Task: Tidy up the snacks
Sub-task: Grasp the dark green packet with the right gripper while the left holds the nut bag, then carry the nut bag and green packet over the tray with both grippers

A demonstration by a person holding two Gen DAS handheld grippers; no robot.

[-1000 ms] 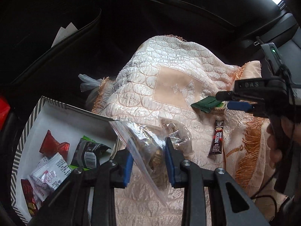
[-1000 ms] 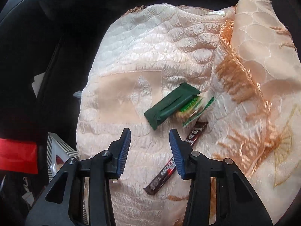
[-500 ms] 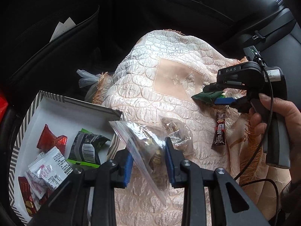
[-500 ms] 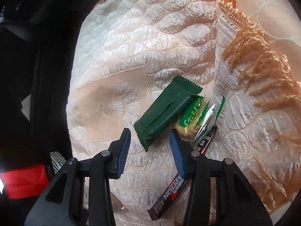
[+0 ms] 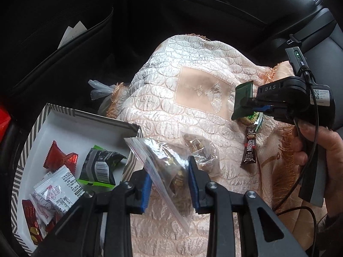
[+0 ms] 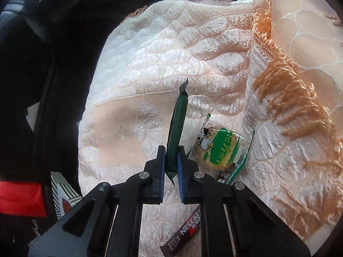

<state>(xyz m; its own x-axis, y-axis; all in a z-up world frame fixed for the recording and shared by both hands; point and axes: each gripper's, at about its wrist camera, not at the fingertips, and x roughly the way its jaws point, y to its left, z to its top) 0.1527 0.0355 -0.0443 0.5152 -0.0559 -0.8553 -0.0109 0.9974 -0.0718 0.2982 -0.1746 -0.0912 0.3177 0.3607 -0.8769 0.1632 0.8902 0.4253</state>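
Observation:
My left gripper [image 5: 169, 184] is shut on a clear zip bag [image 5: 163, 162] of brown snacks, held above the quilted cloth [image 5: 171, 75]. In the right wrist view my right gripper [image 6: 171, 165] has its jaws closing tight on a dark green packet [image 6: 176, 124]; the pads press both its sides and it stands edge-up off the cloth. The left wrist view shows that gripper [image 5: 248, 105] at the right, in a hand, with the green packet [image 5: 242, 98]. A green-and-white biscuit packet [image 6: 218, 150] and a Nescafe stick [image 5: 249, 147] lie beside it.
A striped-rim white box [image 5: 85, 115] at the lower left holds a red candy [image 5: 60, 156], a black-and-green packet [image 5: 100, 167] and white packets [image 5: 57, 190]. A second small clear bag [image 5: 201, 150] lies on the cloth. Dark car seats surround the cloth.
My right gripper came down around the dark green packet, shut on it and tipped it up on edge, uncovering the biscuit packet. The left gripper and its bag stayed still.

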